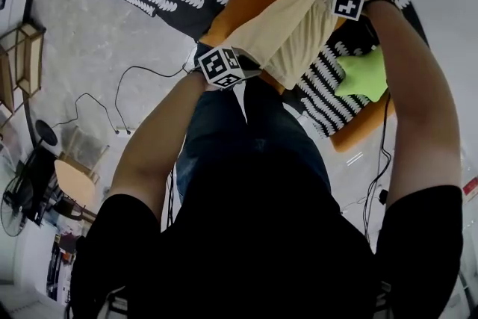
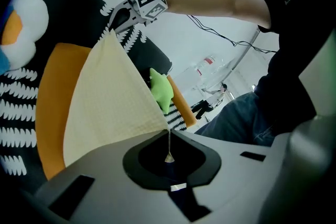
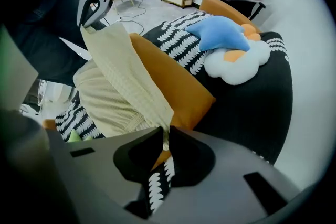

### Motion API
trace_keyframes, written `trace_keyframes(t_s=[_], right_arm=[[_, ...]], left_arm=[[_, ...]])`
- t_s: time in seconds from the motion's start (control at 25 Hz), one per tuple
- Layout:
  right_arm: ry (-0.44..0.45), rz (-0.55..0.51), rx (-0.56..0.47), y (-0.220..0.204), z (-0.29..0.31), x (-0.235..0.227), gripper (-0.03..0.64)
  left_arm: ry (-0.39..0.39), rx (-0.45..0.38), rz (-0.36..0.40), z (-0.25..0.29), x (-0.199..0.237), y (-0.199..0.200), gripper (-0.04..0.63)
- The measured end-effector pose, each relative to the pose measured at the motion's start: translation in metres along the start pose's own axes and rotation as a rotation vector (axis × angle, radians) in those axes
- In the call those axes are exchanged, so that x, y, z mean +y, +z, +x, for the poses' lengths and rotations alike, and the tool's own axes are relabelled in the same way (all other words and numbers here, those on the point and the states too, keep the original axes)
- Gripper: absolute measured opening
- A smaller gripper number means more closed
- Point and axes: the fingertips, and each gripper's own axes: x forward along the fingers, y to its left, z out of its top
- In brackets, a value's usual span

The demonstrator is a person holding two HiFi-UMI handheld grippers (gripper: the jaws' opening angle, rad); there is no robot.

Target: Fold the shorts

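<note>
Cream shorts [image 1: 287, 30] hang stretched; we find left gripper [image 2: 169, 131] and right gripper [image 3: 165, 134] jaws each pinching cloth edge, presumably to tension it for fold.

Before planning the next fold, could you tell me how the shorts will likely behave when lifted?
Probably floppy: the shorts sag and bunch between the left gripper and right gripper. Likely light, since two small pinches at the edge hold them up. The textured cloth seems unlikely to slip.
</note>
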Motion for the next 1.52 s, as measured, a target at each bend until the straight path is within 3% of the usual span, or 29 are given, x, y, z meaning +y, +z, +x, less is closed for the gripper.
trace_keyframes(t_s=[0.44, 0.96, 1.28, 1.52], right_arm=[[-0.001, 0.027, 0.026, -0.046, 0.023, 0.043, 0.032], [-0.019, 0.035, -0.006, -0.068, 0.057, 0.080, 0.032], [-0.029, 0.038, 0.003, -0.078, 0.079, 0.096, 0.032], [-0.061, 0.086, 0.009, -0.083, 0.094, 0.108, 0.041]], left_arm=[[-0.072, 0.022, 0.006, 0.072, -0.027, 0.012, 0.027], [-0.139, 0.053, -0.018, 0.162, -0.052, 0.011, 0.028], [-0.134, 0.111, -0.003, 0.207, -0.047, 0.003, 0.028], [-0.056, 0.205, -0.001, 0.235, -0.027, -0.022, 0.028]])
